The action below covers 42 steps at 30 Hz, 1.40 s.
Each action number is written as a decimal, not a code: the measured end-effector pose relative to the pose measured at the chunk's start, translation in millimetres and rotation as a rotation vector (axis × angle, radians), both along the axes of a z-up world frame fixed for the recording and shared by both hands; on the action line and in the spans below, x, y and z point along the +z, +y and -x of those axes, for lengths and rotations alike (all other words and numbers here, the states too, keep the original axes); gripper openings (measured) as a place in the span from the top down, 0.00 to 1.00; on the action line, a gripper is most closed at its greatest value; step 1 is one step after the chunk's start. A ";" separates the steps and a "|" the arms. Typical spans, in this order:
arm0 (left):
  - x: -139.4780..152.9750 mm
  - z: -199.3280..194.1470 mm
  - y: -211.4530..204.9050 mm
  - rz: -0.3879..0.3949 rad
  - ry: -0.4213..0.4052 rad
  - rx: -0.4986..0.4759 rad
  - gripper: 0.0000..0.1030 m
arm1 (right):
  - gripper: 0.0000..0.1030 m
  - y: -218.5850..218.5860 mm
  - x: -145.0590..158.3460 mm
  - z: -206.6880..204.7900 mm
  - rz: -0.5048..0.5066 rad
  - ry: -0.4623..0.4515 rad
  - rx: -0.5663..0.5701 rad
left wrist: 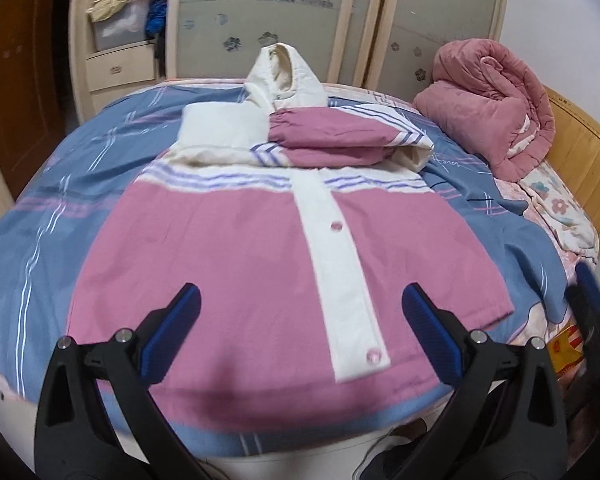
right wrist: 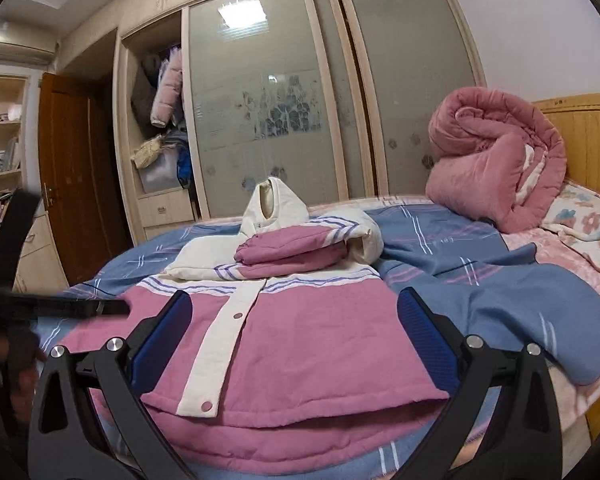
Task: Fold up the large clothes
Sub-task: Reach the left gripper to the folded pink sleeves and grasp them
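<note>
Two sleeves already lie folded across the chest of the pink-and-white padded hooded jacket [left wrist: 236,248], spread front-up on the blue striped bedsheet [left wrist: 40,216], so judged mid-fold. Rolled pink quilt [right wrist: 496,160] sits well apart, leaving room beyond the hood. Hem edge nearest, free. Left gripper [left wrist: 300,332] and right gripper [right wrist: 294,340] both hover wide, holding nothing.

One jacket [left wrist: 236,256], one rolled pink quilt [left wrist: 488,112], two snaps [left wrist: 336,225], one blue sheet [left wrist: 40,216].
</note>
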<state>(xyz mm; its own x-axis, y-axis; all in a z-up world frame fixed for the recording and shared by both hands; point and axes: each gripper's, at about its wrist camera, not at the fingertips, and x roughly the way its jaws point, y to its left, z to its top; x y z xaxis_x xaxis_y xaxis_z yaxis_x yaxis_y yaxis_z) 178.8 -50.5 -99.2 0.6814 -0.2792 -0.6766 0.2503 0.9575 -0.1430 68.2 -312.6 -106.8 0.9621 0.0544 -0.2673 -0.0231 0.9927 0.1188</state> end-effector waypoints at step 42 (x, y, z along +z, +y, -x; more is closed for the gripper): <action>11.6 -387.2 -17.1 0.029 -0.047 -0.080 0.93 | 0.01 -0.5 -56.3 -79.5 0.001 0.284 0.111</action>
<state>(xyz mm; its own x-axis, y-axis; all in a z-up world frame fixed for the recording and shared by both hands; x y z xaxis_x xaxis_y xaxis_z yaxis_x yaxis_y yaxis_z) 566.1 -67.6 -87.6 0.6872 -0.3530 -0.6349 0.3327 0.9299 -0.1568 147.7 -313.1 -163.0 0.8372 0.1546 -0.5246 -0.0975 0.9860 0.1350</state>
